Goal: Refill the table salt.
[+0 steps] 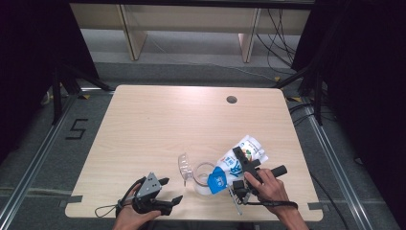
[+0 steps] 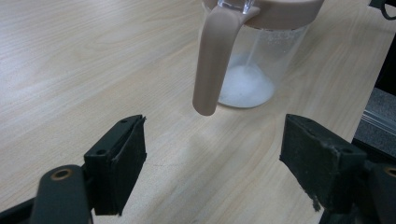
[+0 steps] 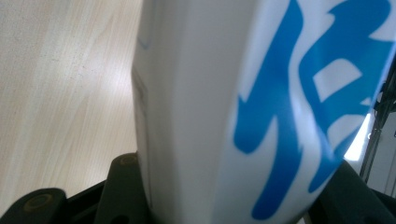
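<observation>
A white pouch with blue print (image 1: 238, 160) is tilted, its blue end over the mouth of a clear jug (image 1: 203, 175). My right gripper (image 1: 241, 164) is shut on the pouch's middle. In the right gripper view the pouch (image 3: 210, 116) sits between both black jaws of that gripper (image 3: 233, 198). My left gripper (image 1: 173, 189) rests near the table's front edge, open and holding nothing. In the left gripper view its jaws (image 2: 212, 158) stand wide apart, facing the jug (image 2: 266, 51) and its beige handle (image 2: 212, 60). White powder (image 2: 245, 86) lies in the jug's bottom.
The jug's clear lid flap (image 1: 184, 165) stands up at its left side. The wooden table (image 1: 167, 124) has a round cable hole (image 1: 231, 99) at the back right. Dark stands and cables flank the table on the floor.
</observation>
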`<state>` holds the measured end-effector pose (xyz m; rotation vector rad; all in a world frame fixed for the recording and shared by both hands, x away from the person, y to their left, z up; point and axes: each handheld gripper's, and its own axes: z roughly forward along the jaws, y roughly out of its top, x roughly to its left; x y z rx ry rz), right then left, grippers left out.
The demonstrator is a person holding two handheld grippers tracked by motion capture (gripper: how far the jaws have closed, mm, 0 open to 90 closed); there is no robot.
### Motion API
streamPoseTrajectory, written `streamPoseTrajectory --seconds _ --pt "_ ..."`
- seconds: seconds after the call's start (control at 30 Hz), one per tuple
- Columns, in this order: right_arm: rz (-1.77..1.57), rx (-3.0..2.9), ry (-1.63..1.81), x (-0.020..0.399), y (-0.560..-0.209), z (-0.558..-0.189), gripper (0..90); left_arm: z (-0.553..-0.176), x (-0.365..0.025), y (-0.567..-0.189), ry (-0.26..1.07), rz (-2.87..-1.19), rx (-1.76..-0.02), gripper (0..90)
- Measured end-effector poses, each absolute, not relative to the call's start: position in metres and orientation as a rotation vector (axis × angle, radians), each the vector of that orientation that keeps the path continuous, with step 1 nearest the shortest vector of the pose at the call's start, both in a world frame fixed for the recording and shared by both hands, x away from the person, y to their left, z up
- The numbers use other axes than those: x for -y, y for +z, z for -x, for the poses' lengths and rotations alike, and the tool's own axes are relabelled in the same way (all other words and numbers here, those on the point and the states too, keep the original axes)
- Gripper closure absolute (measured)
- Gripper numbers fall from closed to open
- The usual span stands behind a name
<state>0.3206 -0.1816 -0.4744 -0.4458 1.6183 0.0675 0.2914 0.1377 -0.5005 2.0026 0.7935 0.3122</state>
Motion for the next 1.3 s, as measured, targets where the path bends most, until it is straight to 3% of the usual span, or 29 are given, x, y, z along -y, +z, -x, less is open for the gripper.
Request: streamPoseTrajectory --seconds 1.3 --pt "0.478 -1.596 0.054 0.1803 -0.4703 -0.3205 53.8 -0.2900 -0.1353 -0.5011 0.292 -1.963 -0.807 21.8"
